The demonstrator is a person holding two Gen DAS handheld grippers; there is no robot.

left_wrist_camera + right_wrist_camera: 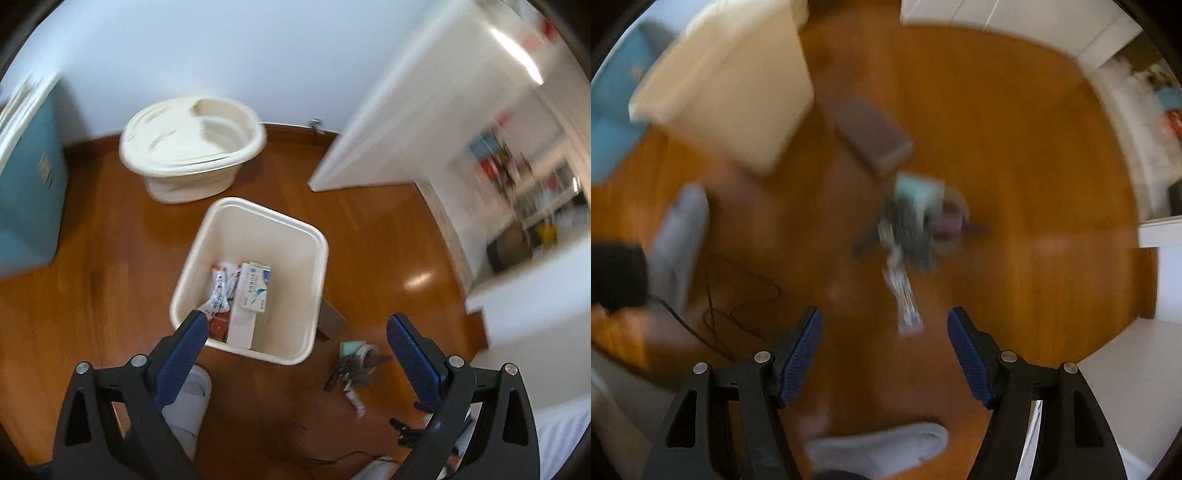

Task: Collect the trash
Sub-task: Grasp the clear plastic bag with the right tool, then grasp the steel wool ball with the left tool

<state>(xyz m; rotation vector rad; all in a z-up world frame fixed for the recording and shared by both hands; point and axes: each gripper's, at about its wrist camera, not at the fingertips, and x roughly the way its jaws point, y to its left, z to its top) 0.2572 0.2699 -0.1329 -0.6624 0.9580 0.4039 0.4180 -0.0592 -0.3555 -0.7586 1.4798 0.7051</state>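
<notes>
A cream waste bin (317,240) stands on the wooden floor and holds a white and blue box (255,286) and crumpled wrappers (221,286). My left gripper (295,328) is open and empty above the bin's near rim. A small pile of trash (354,363) lies on the floor right of the bin. In the blurred right wrist view the bin (735,92) is at upper left, the trash pile (919,218) lies ahead, and a striped wrapper (905,299) lies nearest. My right gripper (884,321) is open and empty above the floor, short of the wrapper.
A cream tub (192,144) stands by the far wall. A teal cabinet (29,177) is at left, a white door (399,122) and shelves at right. A grey flat box (875,136) lies beside the bin. Slippered feet (679,240) and a thin cable (738,306) are near.
</notes>
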